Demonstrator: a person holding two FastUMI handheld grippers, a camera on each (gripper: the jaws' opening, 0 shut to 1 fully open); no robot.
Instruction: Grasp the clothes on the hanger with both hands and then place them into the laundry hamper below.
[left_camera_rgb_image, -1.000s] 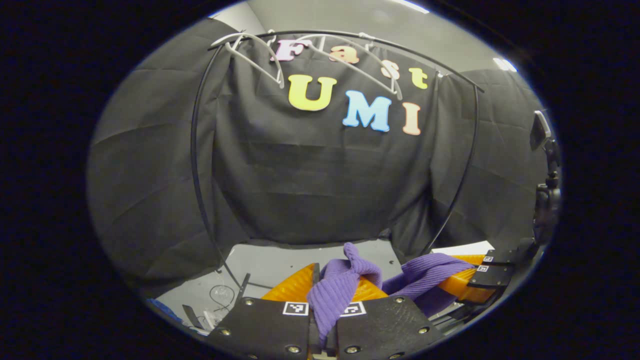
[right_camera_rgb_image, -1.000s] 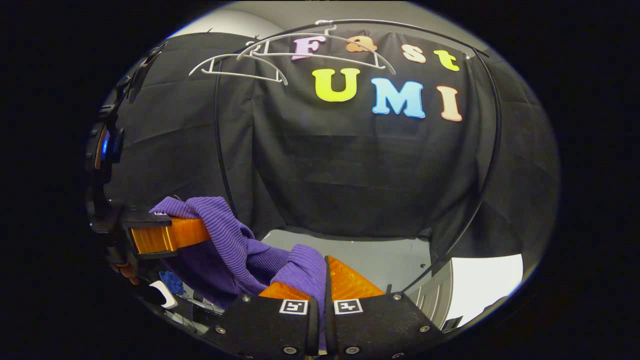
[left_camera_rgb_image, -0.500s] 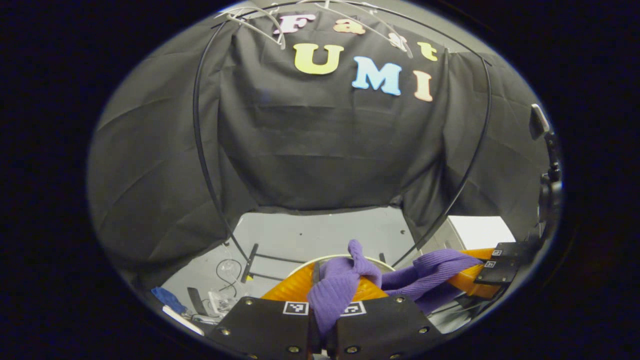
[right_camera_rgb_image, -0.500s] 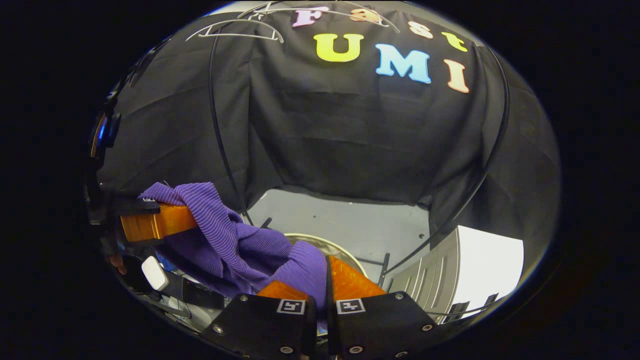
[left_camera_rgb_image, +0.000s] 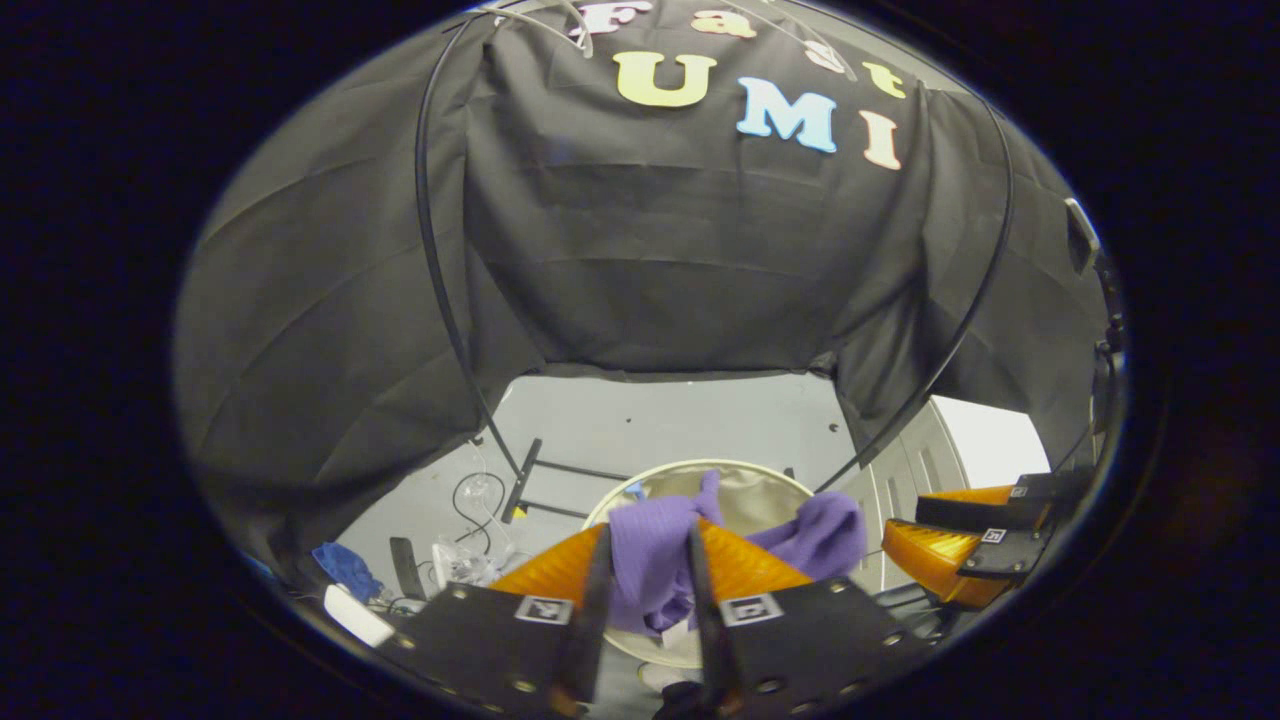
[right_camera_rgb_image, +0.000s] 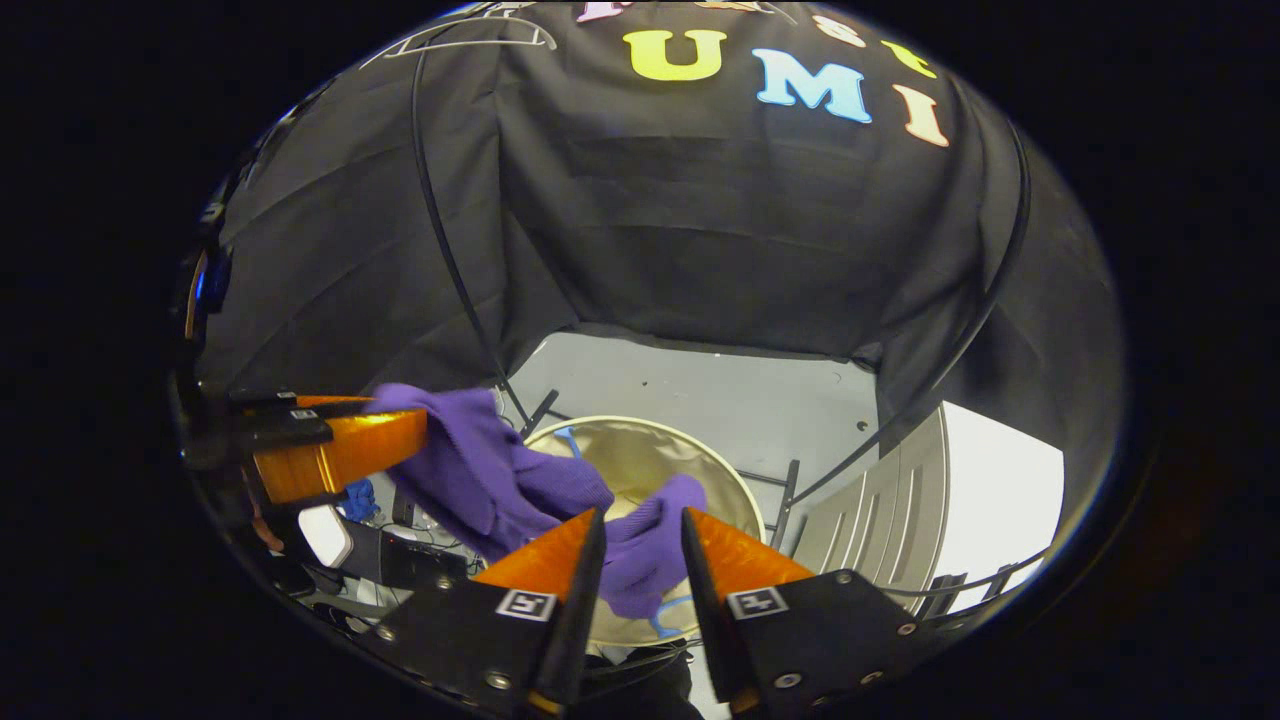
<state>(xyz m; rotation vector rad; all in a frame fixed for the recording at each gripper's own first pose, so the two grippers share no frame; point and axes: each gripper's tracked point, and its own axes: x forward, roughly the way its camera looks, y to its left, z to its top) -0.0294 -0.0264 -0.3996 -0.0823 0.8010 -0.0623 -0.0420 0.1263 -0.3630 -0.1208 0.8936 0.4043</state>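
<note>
In the left gripper view, the left gripper is seen spread, with the purple garment hanging loosely in the gap between its fingers rather than pinched, directly above the round hamper on the floor. The right gripper is seen near the right edge, its fingers parted, beside the garment's other end. A snag is judged possible here: the knit could cling to a finger and be dragged off to one side when the gripper is lifted. In the right gripper view, the right gripper is likewise spread, with a fold of the garment slack between its fingers over the hamper. The left gripper is seen at the left, with cloth draped from it well out over the near left rim. A spill is judged the main risk: that left portion could be dropped outside the hamper, among the clutter on the floor.
</note>
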